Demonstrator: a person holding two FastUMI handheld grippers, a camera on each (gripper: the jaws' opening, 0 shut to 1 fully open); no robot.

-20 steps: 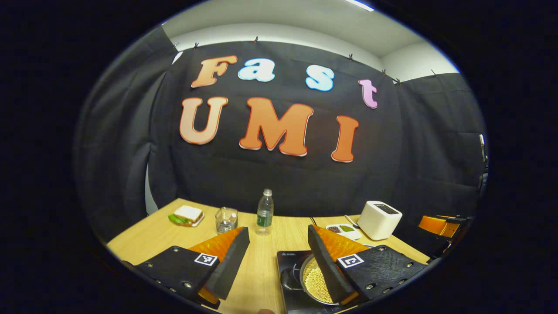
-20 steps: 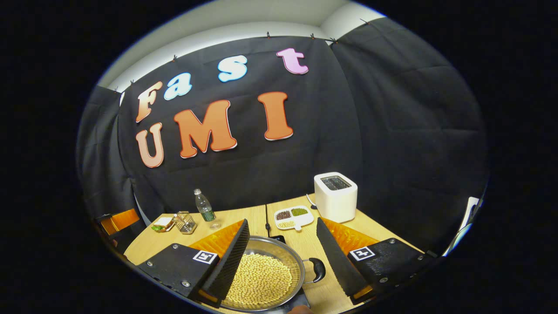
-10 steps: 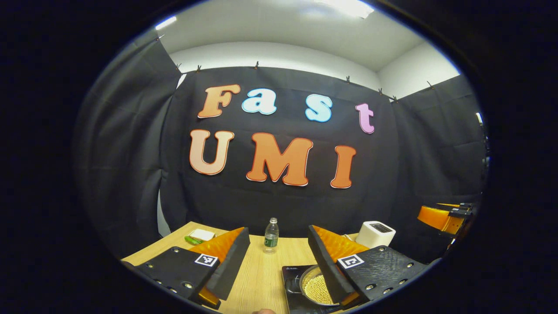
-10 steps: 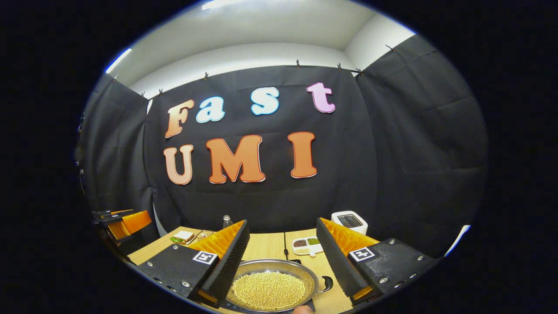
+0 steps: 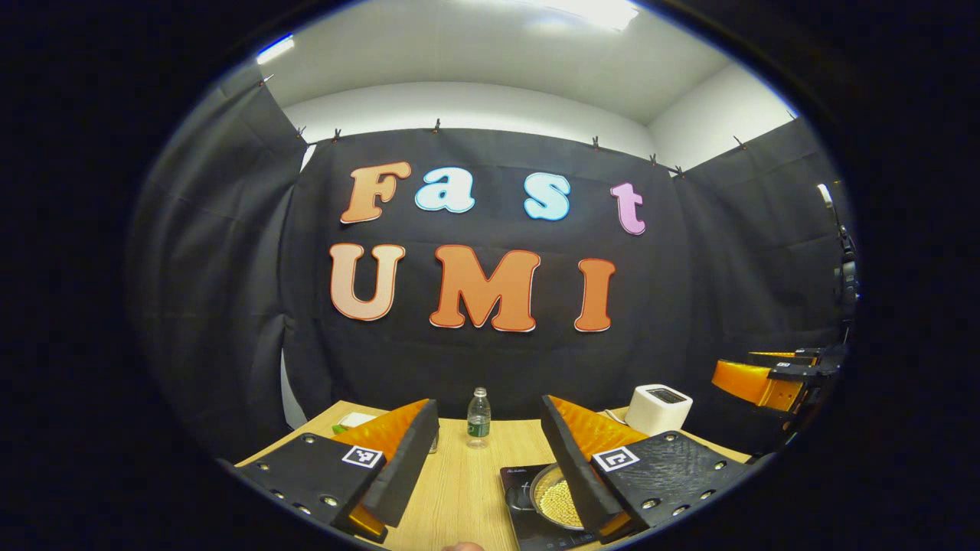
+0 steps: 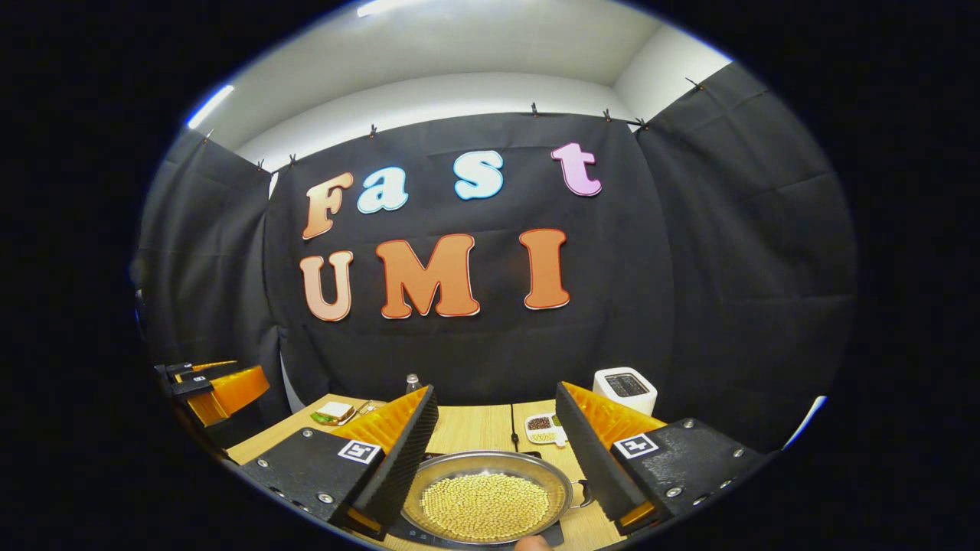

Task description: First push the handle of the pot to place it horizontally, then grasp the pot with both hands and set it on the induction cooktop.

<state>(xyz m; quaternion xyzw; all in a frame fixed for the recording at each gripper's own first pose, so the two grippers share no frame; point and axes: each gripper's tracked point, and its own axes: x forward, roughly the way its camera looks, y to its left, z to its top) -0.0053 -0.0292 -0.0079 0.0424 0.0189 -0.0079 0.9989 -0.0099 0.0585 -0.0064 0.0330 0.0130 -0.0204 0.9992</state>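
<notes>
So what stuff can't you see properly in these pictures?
- Pot in the left gripper view: its right side is hidden behind the left gripper's own finger.
- Cooktop in the right gripper view: mostly covered by the pot, front cut off by the edge.
- Little tray: too small to tell what's in it.
- Sandwich: tiny, filling unclear.
</notes>
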